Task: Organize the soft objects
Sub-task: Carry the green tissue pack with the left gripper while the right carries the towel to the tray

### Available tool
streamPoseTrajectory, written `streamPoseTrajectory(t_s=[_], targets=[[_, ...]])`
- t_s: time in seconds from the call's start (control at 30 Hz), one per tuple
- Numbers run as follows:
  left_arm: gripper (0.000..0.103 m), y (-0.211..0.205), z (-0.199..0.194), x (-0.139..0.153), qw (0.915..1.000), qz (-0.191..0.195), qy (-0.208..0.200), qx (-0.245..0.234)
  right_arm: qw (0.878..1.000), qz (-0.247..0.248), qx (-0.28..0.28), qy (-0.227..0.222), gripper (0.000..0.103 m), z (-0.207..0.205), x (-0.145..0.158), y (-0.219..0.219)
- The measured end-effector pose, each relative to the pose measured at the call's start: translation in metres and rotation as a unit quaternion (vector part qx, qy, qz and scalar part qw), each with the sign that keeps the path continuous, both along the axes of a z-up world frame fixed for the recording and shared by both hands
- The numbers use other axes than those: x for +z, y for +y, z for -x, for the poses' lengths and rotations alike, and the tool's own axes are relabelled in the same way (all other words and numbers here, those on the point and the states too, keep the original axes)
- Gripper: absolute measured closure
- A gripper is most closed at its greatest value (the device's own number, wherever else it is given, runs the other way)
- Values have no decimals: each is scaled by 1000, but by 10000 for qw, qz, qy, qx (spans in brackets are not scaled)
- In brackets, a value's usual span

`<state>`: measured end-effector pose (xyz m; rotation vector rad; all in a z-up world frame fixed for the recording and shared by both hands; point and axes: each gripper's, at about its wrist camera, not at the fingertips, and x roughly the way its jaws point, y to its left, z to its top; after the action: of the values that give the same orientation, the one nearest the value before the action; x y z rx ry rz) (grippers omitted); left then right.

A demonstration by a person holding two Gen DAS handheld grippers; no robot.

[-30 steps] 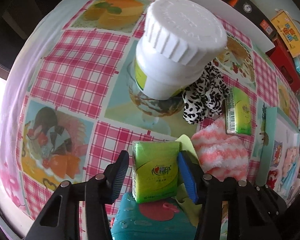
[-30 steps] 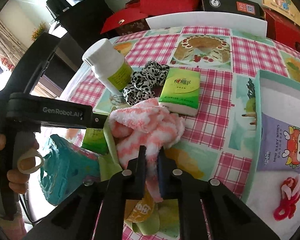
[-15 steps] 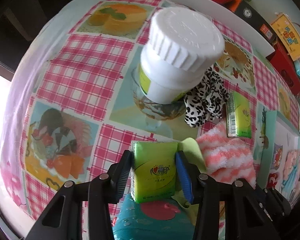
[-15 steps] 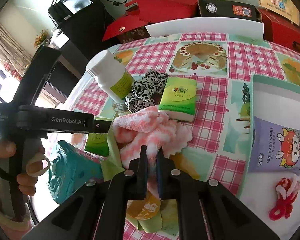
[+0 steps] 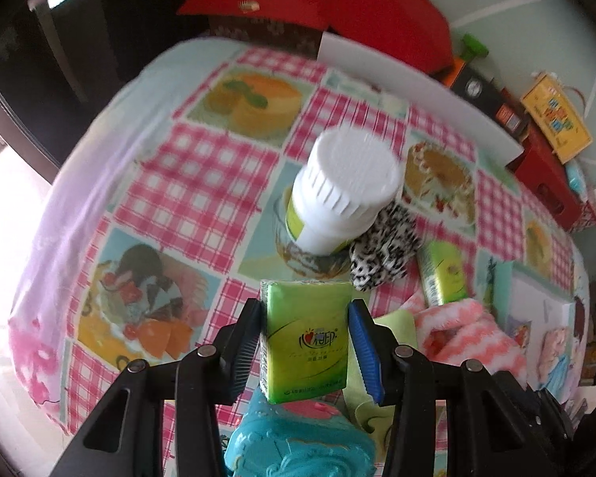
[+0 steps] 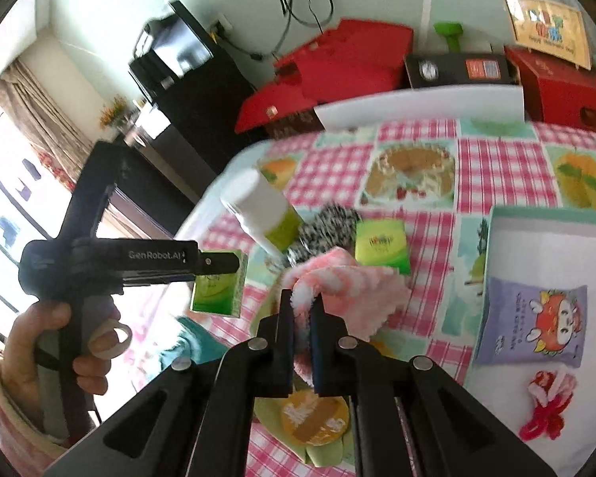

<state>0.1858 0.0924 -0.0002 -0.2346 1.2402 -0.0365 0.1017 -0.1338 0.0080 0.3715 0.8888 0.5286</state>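
Green plastic-wrapped tissue pack [image 5: 306, 338] sits clamped in the left gripper [image 5: 304, 344]; the right gripper [image 6: 301, 318] pinches a pink-and-white fuzzy cloth [image 6: 345, 290] near the white bottle [image 6: 264, 214].

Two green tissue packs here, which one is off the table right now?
The green tissue pack clamped in the left tool. The other green tissue pack lies flat on the tablecloth beside the leopard-print cloth.
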Motion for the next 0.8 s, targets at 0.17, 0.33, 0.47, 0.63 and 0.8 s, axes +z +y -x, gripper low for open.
streamPoseTrajectory(t_s=[0.17,0.33,0.47,0.63,0.8], targets=[[55,1,11,30,9991,7,-412,84,9988,-191,-160,-425,97,10,27,-14],[55,-12,17,53,9968,40,-801,42,9954,-329,-453,-782,97,20,51,-35],[55,-25,19,67,9945,116,-1035,-94,9898,-381,-803,-1111,97,33,71,-62],[55,-54,19,80,9910,249,-1249,-416,9790,-398,-1425,-1403,97,48,88,-103],[55,-91,20,83,9871,332,-1336,-817,9643,-372,-2069,-1609,97,66,100,-146]])
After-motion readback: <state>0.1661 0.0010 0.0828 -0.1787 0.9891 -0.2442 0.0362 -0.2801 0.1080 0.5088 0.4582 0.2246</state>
